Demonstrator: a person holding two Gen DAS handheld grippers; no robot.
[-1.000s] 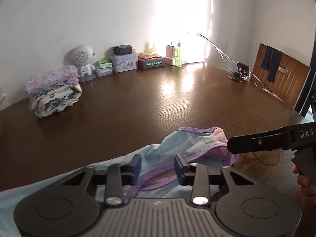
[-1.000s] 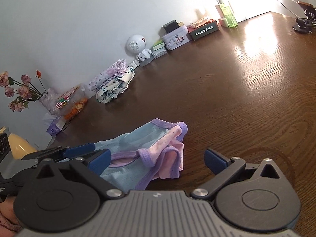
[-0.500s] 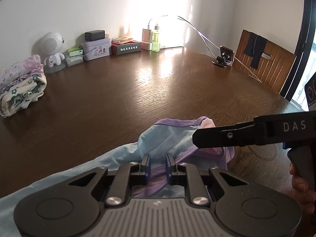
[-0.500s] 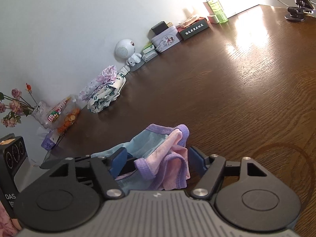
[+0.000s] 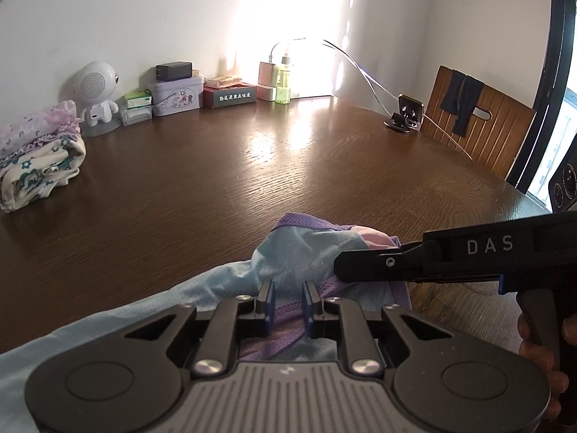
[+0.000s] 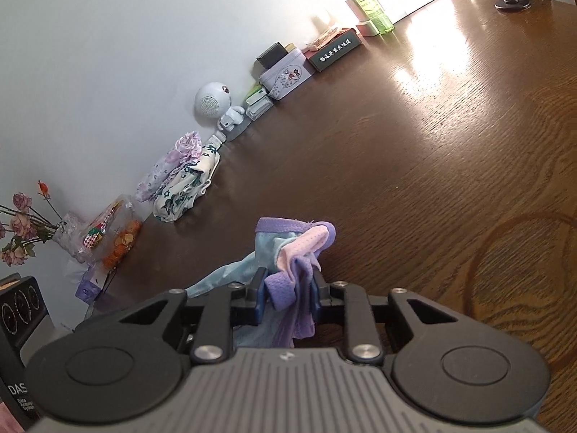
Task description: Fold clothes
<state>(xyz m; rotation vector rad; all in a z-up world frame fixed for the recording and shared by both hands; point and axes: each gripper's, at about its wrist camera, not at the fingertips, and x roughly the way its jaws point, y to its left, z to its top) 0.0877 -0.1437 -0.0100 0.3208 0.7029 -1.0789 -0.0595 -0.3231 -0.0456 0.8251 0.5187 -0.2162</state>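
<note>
A light blue garment point(image 5: 303, 249) with purple trim and a pink part lies on the near part of the brown wooden table point(image 5: 216, 180). My left gripper point(image 5: 288, 301) is shut on its purple-trimmed edge. My right gripper point(image 6: 288, 288) is shut on the bunched purple and pink end of the same garment point(image 6: 288, 249), lifting it a little. In the left wrist view the right gripper's black body point(image 5: 450, 256) reaches in from the right over the cloth.
A stack of folded floral clothes point(image 5: 36, 155) sits at the far left. A white robot speaker point(image 5: 95, 97), tins, boxes and a green bottle point(image 5: 283, 79) line the wall. A phone stand point(image 5: 405, 115) and a chair point(image 5: 476, 126) stand at the right. Flowers point(image 6: 21, 234) are left.
Both grippers went from open around the garment's edge to shut on it. The right gripper moved in on the pink and purple end, which is now bunched and raised.
</note>
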